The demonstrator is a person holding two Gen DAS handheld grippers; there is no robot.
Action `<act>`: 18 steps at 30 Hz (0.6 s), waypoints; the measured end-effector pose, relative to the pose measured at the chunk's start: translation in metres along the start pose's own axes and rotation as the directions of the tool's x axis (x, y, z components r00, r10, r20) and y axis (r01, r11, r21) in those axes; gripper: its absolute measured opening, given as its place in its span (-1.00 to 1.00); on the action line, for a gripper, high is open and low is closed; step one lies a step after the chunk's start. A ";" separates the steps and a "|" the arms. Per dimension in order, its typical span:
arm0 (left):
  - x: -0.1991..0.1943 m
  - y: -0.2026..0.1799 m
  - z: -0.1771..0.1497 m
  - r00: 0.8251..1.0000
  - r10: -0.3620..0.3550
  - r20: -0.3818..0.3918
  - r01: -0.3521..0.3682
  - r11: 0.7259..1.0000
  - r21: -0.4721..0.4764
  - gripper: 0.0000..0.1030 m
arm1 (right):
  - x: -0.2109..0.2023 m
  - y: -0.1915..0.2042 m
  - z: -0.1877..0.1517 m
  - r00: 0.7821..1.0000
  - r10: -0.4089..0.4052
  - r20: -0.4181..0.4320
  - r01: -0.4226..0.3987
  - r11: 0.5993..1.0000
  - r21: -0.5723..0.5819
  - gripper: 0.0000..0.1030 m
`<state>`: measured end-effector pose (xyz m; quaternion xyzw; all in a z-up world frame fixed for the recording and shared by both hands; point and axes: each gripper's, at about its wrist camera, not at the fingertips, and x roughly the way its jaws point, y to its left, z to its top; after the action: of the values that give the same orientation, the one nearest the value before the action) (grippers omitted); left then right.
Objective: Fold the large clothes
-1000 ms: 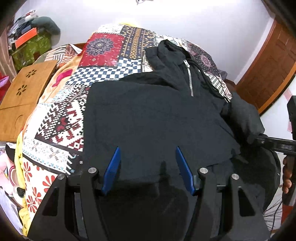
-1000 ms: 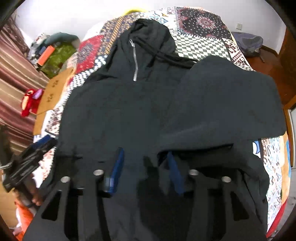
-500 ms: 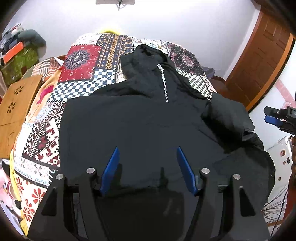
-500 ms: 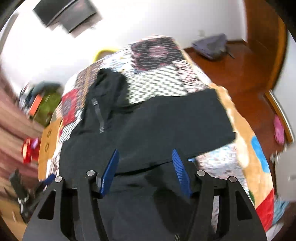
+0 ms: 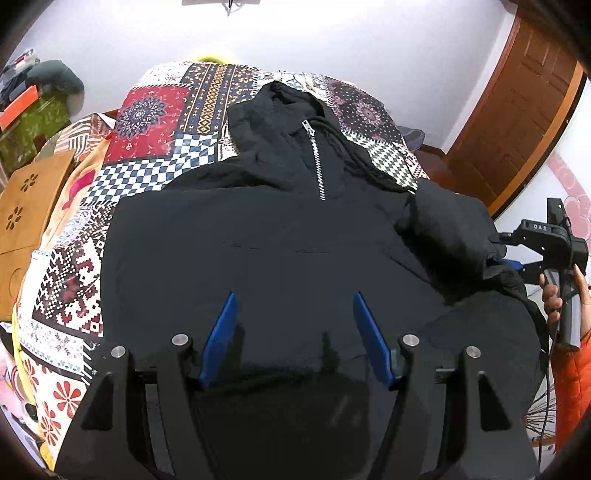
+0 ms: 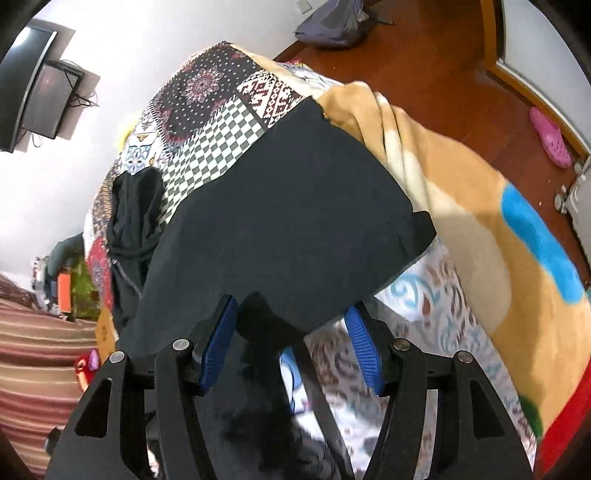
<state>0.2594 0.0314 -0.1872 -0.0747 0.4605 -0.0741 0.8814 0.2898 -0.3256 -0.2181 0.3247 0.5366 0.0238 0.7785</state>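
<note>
A black zip-neck hoodie [image 5: 277, 240] lies face up on the bed, hood [image 5: 280, 107] toward the far wall. My left gripper [image 5: 291, 295] hovers over its lower body, open, with nothing between the blue pads. The right sleeve [image 6: 295, 221] lies spread toward the bed's right edge. My right gripper [image 6: 290, 304] is at the sleeve's near edge. Its jaws are closing, with a fold of black cloth between the pads but not pinched. In the left wrist view a hand [image 5: 554, 299] holds that gripper at the far right, beside the bunched sleeve [image 5: 447, 229].
A patchwork quilt [image 5: 155, 118] covers the bed, with a tan blanket [image 6: 461, 184] draped over its right side. A wooden board [image 5: 26, 206] stands at the left. A brown door [image 5: 517, 122], a pink slipper [image 6: 550, 136] and a grey bag [image 6: 332, 22] are on the floor side.
My right gripper swung right and rolled, leaving the hoodie's body for the right sleeve's edge, and its pads stand wider apart. My left gripper shifted slightly, still open over the hoodie.
</note>
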 end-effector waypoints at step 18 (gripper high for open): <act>-0.033 0.022 -0.002 0.997 0.026 0.072 -0.025 1.000 -0.016 0.24 | -0.072 0.193 -0.052 0.967 0.248 0.066 -0.182 0.844 -0.504 -0.93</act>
<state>0.2403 0.0592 -0.1663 -0.0779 0.4298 -0.0567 0.8978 0.2747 -0.1760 -0.0675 0.1739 0.4216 0.2261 0.8608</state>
